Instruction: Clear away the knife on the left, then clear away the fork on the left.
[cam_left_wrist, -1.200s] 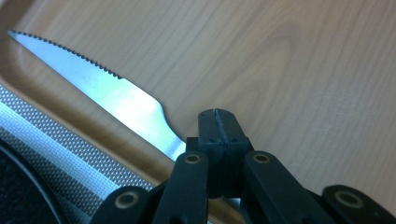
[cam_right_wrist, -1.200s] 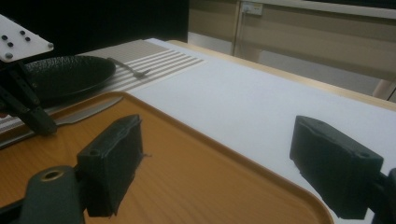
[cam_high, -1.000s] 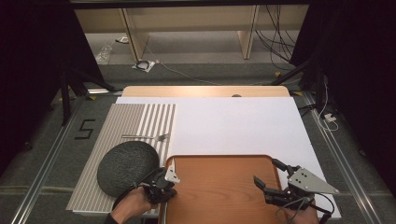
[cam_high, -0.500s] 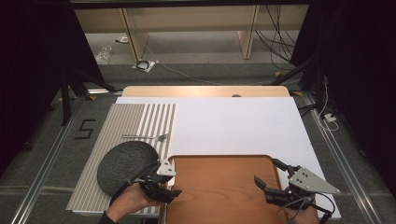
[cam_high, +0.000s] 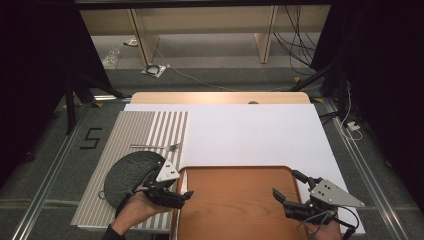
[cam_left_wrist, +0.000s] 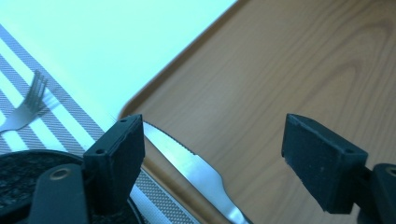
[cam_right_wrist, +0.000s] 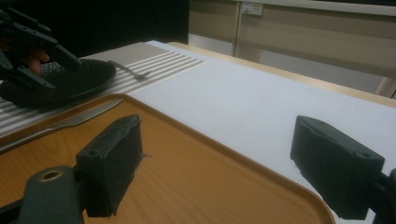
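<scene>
**Knife released on the tray's left rim, fork next in line**

My left gripper (cam_high: 176, 196) had just been opening, and its jaws stood wide apart with nothing between the pads. The knife (cam_left_wrist: 187, 163) lay under them, free of my grip, blade resting along the left rim of the wooden tray (cam_high: 235, 210), its serrated edge toward the tray's floor. From the right gripper view the same knife (cam_right_wrist: 70, 122) showed lying along that rim, half on the lip rather than flat inside. I judged the step in hand to be the letting-go of the knife: it was set down, and my left hand (cam_high: 137, 212) hovered just above it, beside the dark round plate (cam_high: 125, 175) on the striped placemat (cam_high: 135, 135).

My right gripper (cam_high: 292, 200) sat over the tray's right part, jaws apart and empty, idle by the look of it.

The fork (cam_high: 157, 147) was on the placemat, just beyond the plate, near the mat's edge where the white sheet (cam_high: 250, 135) began. I judged it the likely next thing to fetch. That called for lifting my left gripper clear of the knife without nudging it off the rim, passing over the plate, and coming down with open jaws astride the fork's thin handle. A flat, slim handle on cloth would need a low, square approach, or the pads would slide off it.
</scene>
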